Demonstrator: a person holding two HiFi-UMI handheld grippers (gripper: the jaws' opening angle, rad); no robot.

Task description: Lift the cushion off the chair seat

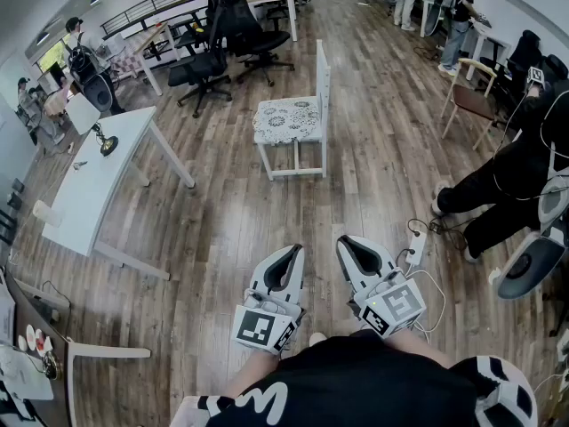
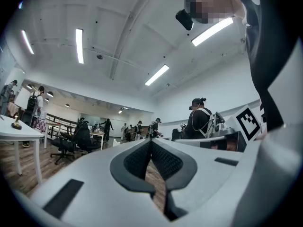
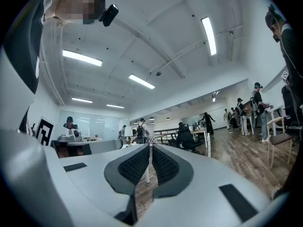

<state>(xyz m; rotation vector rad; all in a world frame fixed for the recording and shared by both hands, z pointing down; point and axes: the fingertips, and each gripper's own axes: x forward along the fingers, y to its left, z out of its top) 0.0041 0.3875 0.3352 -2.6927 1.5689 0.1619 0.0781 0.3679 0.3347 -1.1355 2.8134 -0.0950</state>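
Note:
A white wooden chair stands on the plank floor a good way ahead of me in the head view. On its seat lies a pale cushion with a dark floral pattern. Both grippers are low in that view, close to my body and far short of the chair. My left gripper is shut with nothing in it, its dark pads meeting at the tip. My right gripper is also shut and empty, and its jaws come together at the tip. Both point roughly level toward the chair.
A long white table stands at the left. Black office chairs sit behind the white chair. A person in black sits at the right, with a power strip and cables on the floor nearby. A folding chair stands farther right.

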